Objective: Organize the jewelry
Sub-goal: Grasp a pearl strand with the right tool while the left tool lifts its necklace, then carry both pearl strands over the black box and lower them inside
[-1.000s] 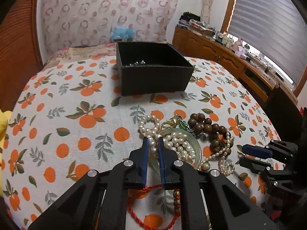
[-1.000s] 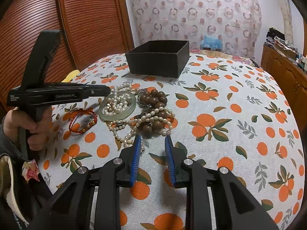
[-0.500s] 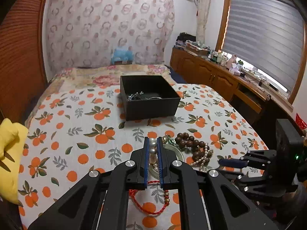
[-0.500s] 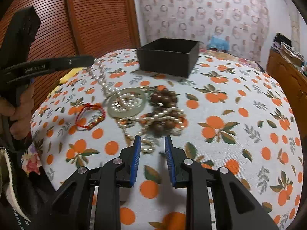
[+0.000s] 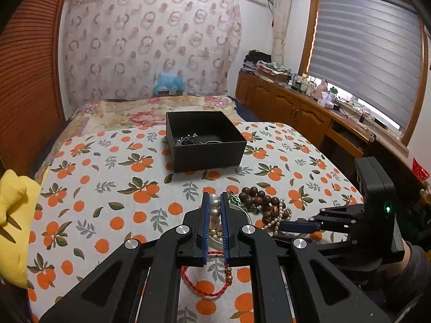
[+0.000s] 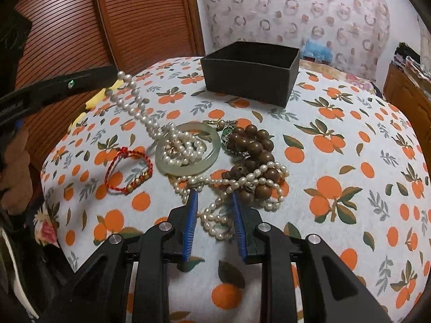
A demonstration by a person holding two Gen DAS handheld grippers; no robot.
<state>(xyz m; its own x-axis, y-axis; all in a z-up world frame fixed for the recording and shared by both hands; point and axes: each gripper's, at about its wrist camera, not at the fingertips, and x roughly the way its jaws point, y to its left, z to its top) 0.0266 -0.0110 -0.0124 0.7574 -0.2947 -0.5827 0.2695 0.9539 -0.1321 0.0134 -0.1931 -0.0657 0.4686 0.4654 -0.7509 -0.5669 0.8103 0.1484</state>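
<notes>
Left tongs (image 5: 214, 204) clamped tight on a pearl necklace (image 6: 134, 102), pearls pinched between the blue pads at lower centre of the left wrist view. In the right wrist view the left tongs (image 6: 114, 76) come in from the upper left, and the strand slopes down from their tip to the jade ring (image 6: 187, 152) in mid-frame, where the rest of the pearls lie bunched inside the ring.

Right tongs (image 6: 214, 199) partly open, holding nothing. They sit low over a second, smaller pearl strand (image 6: 215, 215), which lies loose between the blue pads; cannot tell if the tips touch it. In the left wrist view the right tongs (image 5: 299, 226) reach in from the lower right edge toward the pile.

Brown wooden beads (image 6: 256, 145) just right of the ring, tangled with the smaller pearls. Green pendant (image 6: 226, 132) between ring and beads. Red cord bracelet (image 6: 126, 169) with gold beads left of the ring, apart from it.

Black box (image 5: 206, 140) upper centre in both views, well behind the pile, some silver chain (image 5: 186, 140) inside it.

All on an orange-print cloth (image 6: 336, 161); whether it covers a counter or a bed is unclear. Yellow cloth (image 5: 13, 215) at the left edge.
</notes>
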